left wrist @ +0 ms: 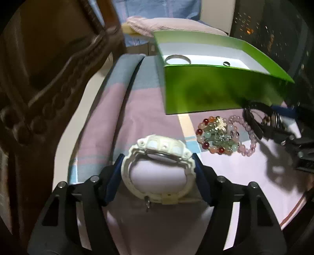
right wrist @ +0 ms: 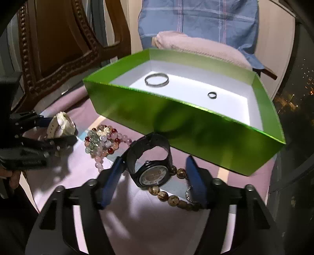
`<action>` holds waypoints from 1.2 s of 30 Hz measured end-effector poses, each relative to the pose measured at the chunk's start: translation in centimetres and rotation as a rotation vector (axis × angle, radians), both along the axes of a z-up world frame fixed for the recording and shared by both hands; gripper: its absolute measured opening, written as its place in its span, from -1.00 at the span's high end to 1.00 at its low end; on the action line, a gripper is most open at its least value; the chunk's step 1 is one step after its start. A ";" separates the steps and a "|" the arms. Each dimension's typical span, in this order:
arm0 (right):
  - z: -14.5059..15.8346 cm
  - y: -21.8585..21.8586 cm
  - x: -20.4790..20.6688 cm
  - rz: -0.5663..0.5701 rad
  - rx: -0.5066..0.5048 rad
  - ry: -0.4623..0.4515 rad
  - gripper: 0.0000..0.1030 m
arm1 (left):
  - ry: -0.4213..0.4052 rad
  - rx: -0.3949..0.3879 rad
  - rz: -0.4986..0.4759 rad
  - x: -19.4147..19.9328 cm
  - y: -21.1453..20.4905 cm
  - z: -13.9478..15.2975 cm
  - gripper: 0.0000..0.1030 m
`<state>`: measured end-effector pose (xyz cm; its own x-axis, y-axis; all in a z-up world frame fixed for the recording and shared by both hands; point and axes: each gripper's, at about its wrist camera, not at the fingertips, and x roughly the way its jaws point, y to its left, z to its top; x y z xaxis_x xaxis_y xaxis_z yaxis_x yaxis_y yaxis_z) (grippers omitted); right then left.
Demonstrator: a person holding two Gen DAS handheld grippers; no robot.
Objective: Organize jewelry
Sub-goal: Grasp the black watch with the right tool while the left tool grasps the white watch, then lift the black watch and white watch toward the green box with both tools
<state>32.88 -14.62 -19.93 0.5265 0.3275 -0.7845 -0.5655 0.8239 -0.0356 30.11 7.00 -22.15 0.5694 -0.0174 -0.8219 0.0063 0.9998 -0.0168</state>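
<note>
My left gripper (left wrist: 158, 162) is shut on a white watch (left wrist: 158, 157), gripping its band from both sides; it also shows in the right wrist view (right wrist: 62, 125). My right gripper (right wrist: 154, 166) is open around a black watch (right wrist: 152, 170) lying on the cloth, and neither finger touches it. A green box (right wrist: 196, 125) with a white floor holds a silver bangle (right wrist: 156, 80) and a small ring (right wrist: 212, 95). Coloured bead bracelets (left wrist: 221, 135) lie between the two grippers. A brown bead bracelet (right wrist: 170, 198) lies under the black watch.
A carved wooden chair (right wrist: 58, 49) stands at the left. A pink cushion (right wrist: 200, 47) and blue checked cloth (right wrist: 196, 17) lie behind the box. The table has a pink and blue cloth (left wrist: 109, 109).
</note>
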 end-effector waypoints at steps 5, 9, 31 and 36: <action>0.2 0.2 -0.2 0.019 -0.002 0.014 0.28 | -0.012 -0.017 0.009 -0.1 0.2 0.1 -0.16; 1.7 -0.3 -1.3 -0.003 0.016 -0.025 0.29 | -0.071 -0.043 0.009 -1.4 0.4 2.0 -0.16; 14.4 -7.5 -18.9 -0.248 0.210 -0.274 0.29 | -0.342 -0.089 -0.021 -16.1 -6.0 15.0 -0.18; 14.9 -7.4 -20.0 -0.240 0.220 -0.283 0.29 | -0.353 -0.079 -0.025 -16.8 -6.9 15.7 -0.18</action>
